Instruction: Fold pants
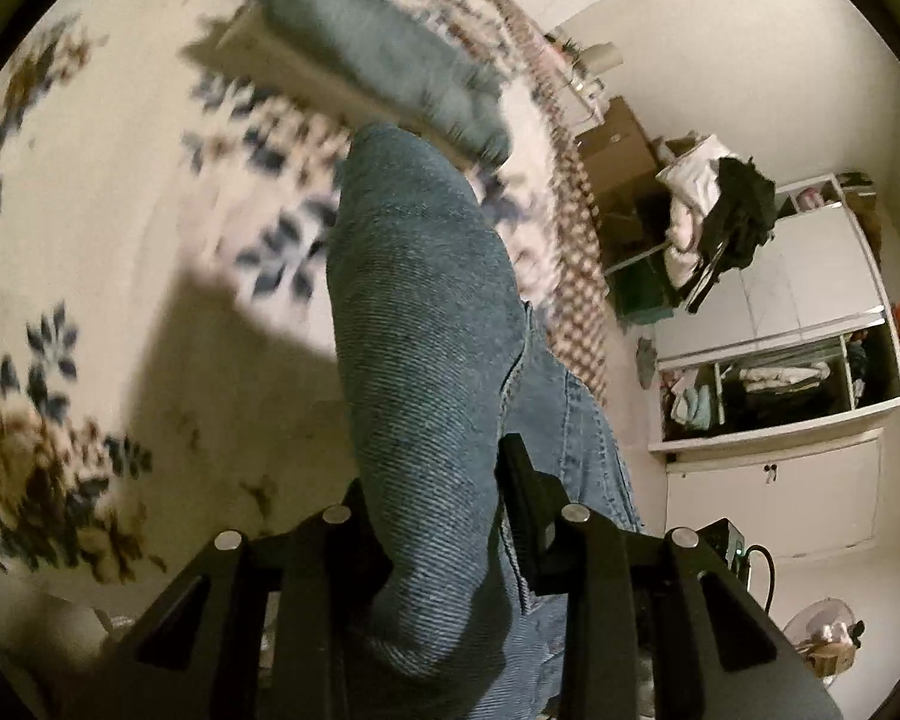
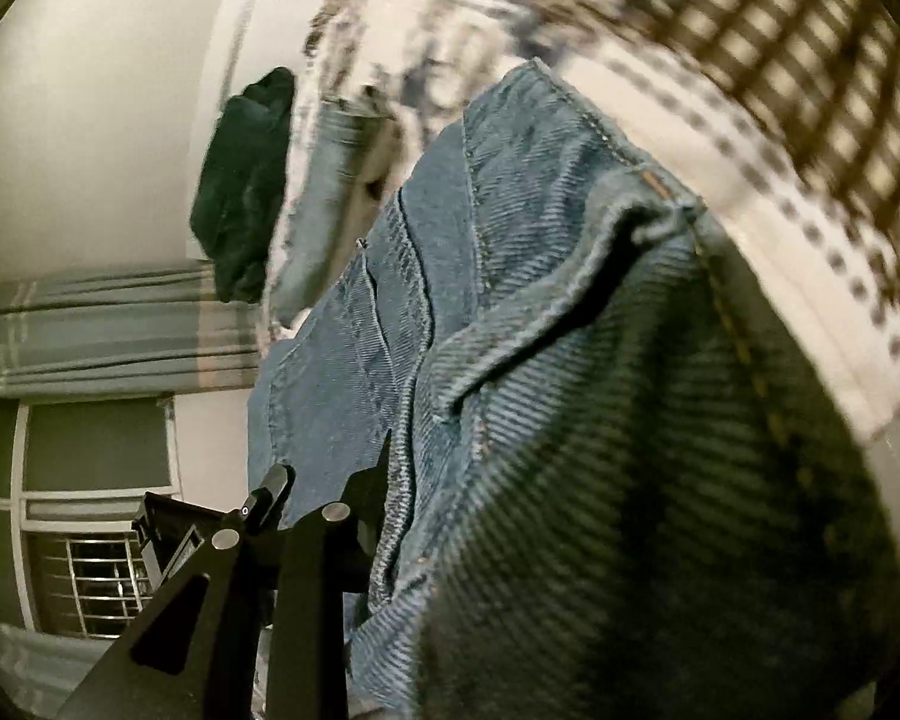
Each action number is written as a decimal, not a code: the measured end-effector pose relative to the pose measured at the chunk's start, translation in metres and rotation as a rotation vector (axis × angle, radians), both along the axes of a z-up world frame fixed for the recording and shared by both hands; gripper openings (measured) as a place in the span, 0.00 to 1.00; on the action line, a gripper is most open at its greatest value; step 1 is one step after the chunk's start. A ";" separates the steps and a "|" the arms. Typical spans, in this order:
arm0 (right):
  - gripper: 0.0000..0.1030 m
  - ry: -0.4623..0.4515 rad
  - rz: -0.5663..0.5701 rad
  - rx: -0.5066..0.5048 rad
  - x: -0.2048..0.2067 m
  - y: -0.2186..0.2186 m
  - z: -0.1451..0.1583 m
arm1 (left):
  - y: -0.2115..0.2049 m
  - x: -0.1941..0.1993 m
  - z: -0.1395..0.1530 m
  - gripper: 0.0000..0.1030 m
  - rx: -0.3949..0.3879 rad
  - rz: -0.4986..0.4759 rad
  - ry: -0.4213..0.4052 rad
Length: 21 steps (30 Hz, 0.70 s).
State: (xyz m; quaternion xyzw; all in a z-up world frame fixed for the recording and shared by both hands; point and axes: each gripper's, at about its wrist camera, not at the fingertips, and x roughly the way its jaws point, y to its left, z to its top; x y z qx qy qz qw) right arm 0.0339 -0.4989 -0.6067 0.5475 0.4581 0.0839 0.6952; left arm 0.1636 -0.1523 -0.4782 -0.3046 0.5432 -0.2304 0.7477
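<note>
Between the fingers of the left gripper [image 1: 444, 492] a thick roll of the blue denim pants [image 1: 414, 324] is pinched, and the cloth hides most of the left finger, so only the right finger [image 1: 525, 480] shows clearly, pressed against the fabric. Beyond the fingertips the pant leg runs up and away over the floral bedspread [image 1: 90, 192], its far end blurred. Further right, past the bed's checked edge, stand a white wardrobe [image 1: 810, 324] and a heap of clothes [image 1: 726, 210].

Close to the right gripper [image 2: 384, 480], denim fills nearly the whole view and covers the right finger entirely; the left finger [image 2: 366, 498] lies against a seam of the pants [image 2: 570, 360], so the fingers seem closed on the cloth. Behind, blurred, hang a dark garment [image 2: 246, 186] and grey curtains [image 2: 102, 330].
</note>
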 end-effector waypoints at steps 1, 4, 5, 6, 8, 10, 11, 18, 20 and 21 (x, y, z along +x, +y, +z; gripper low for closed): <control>0.28 -0.011 0.003 -0.005 0.003 -0.002 0.011 | 0.002 0.006 0.006 0.27 -0.003 0.003 -0.007; 0.28 -0.047 0.010 -0.030 0.034 -0.002 0.046 | 0.005 0.039 0.030 0.27 -0.026 0.018 -0.033; 0.28 -0.058 0.012 -0.037 0.047 -0.001 0.055 | 0.006 0.052 0.035 0.27 -0.032 0.020 -0.041; 0.28 -0.071 0.011 -0.047 0.063 0.000 0.066 | 0.007 0.067 0.040 0.27 -0.038 0.021 -0.049; 0.28 -0.090 0.008 -0.055 0.090 0.003 0.082 | 0.012 0.101 0.048 0.27 -0.051 0.028 -0.063; 0.28 -0.109 0.005 -0.070 0.130 0.012 0.096 | 0.021 0.136 0.053 0.27 -0.065 0.029 -0.081; 0.28 -0.124 0.005 -0.078 0.146 0.017 0.103 | 0.025 0.157 0.054 0.26 -0.072 0.032 -0.089; 0.28 -0.180 0.009 -0.107 0.297 0.054 0.116 | 0.057 0.296 0.043 0.26 -0.084 0.049 -0.111; 0.28 -0.185 0.014 -0.112 0.331 0.065 0.109 | 0.064 0.327 0.034 0.27 -0.075 0.044 -0.115; 0.28 -0.186 0.017 -0.112 0.354 0.070 0.101 | 0.068 0.346 0.027 0.27 -0.065 0.043 -0.115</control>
